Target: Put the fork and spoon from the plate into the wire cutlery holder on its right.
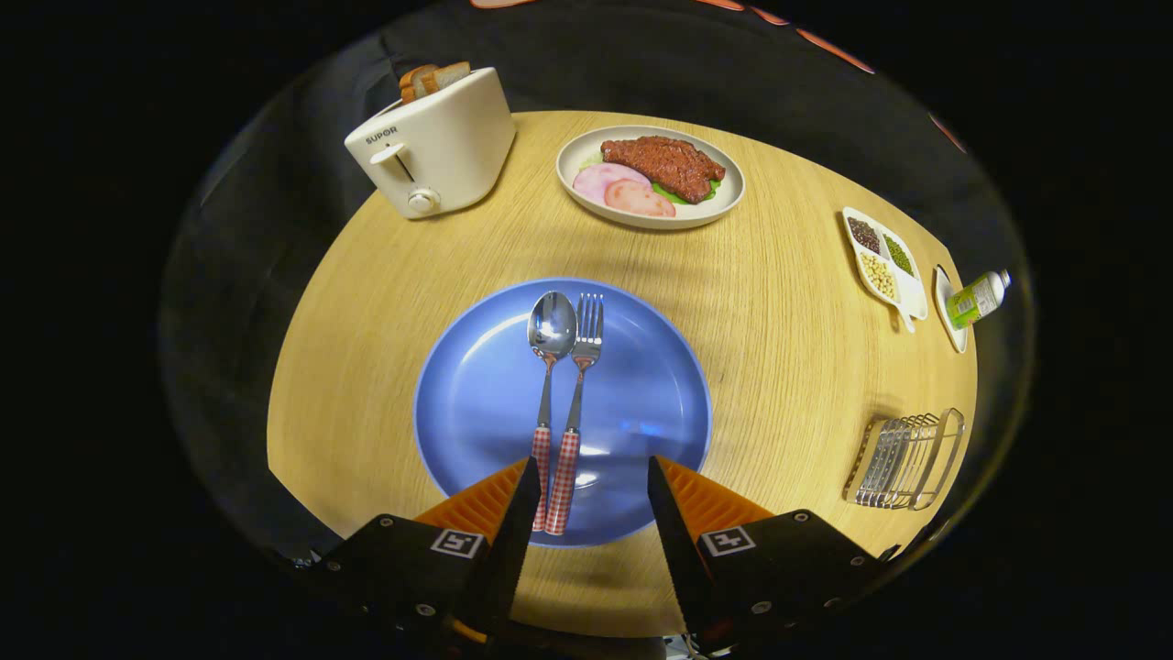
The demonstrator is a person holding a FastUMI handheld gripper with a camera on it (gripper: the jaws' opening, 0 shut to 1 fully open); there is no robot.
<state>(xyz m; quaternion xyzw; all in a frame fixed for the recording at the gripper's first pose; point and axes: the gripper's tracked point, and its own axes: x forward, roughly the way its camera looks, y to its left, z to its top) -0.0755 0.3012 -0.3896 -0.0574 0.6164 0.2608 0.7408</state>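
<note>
Wood table (779,302); fingers (591,477) wide apart w/ nothing held, over plate (476,385), spoon (548,385)/fork (577,394) handles between.

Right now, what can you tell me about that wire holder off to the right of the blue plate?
The holder is a small rack of thin, silvery metal wire, with a row of close ribs and a taller looped end. It sits on the wooden table, apart from the plate, with nothing seen in it. The spoon and fork lie on the plate, handles between the open tongs.
</note>
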